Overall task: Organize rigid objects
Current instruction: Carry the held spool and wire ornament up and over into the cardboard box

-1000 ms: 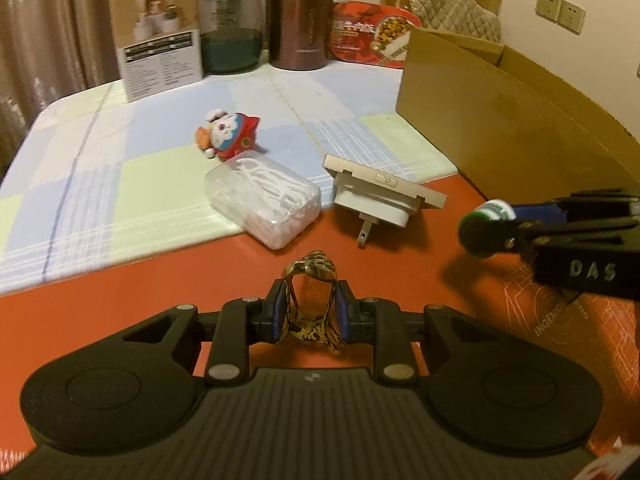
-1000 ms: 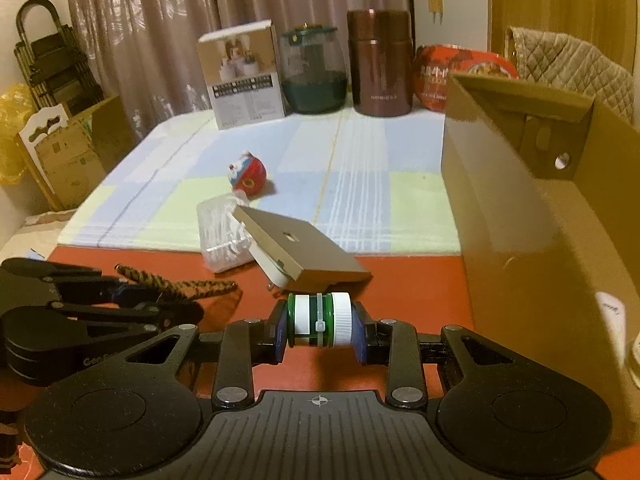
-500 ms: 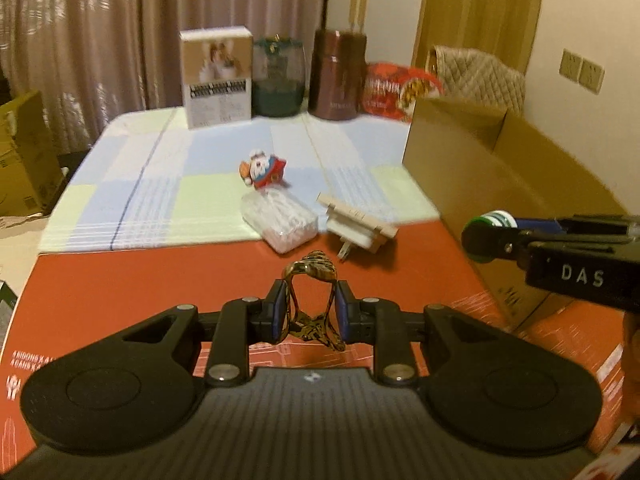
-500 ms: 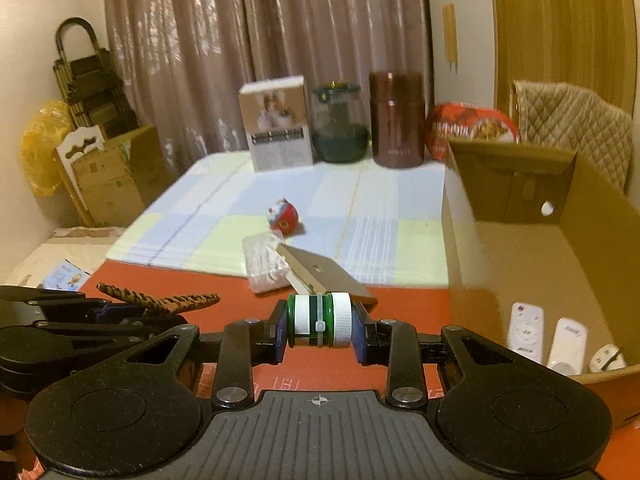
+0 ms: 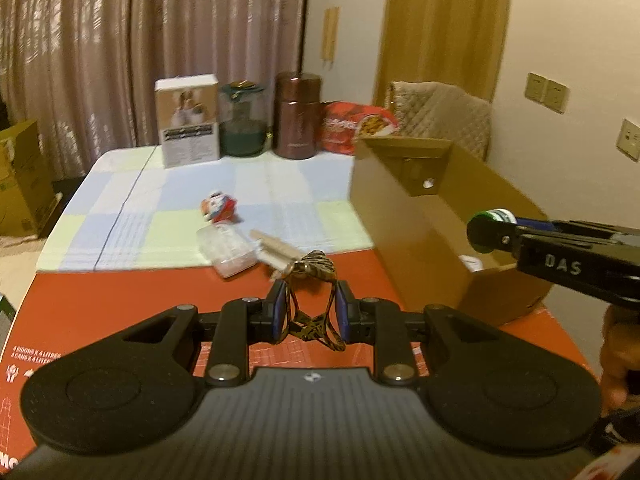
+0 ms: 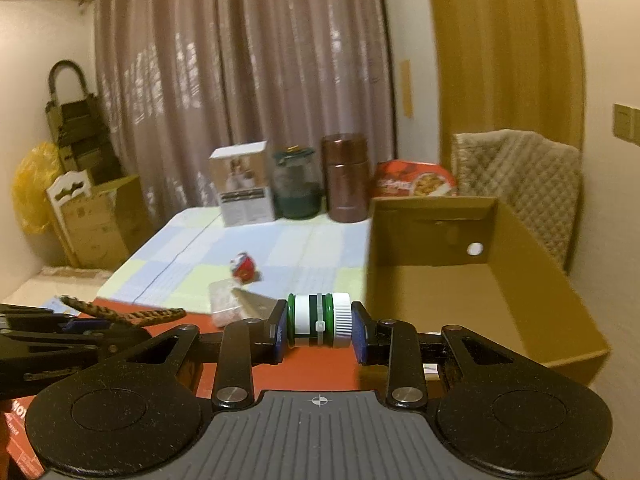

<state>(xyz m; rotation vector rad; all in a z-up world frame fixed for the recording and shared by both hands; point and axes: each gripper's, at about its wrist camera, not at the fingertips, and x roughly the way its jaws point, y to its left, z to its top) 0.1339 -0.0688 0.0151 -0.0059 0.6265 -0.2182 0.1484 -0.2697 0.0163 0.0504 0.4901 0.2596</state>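
My left gripper (image 5: 310, 312) is shut on a tiger-striped hair clip (image 5: 316, 266), held above the red mat. A green-and-white small bottle (image 6: 316, 320) lies crosswise in my right gripper (image 6: 319, 326), which is shut on it. The right gripper is level with the open cardboard box (image 6: 424, 240), near its front left corner. In the left wrist view the bottle (image 5: 490, 226) hangs over the box's near rim (image 5: 404, 224). A red toy figure (image 5: 219, 208), a clear plastic box (image 5: 226, 250) and a beige wall plug (image 5: 276, 256) lie on the table beyond.
At the table's far edge stand a white carton (image 5: 187, 120), a green jar (image 5: 242, 124), a brown canister (image 5: 298, 116) and a red food pack (image 5: 356, 124). A quilted chair (image 6: 520, 184) is behind the cardboard box. Cartons (image 6: 96, 220) sit on the floor at left.
Both grippers have risen and drawn back from the table, each still holding its object. The table items look smaller and farther, and the box's open top has come into view.
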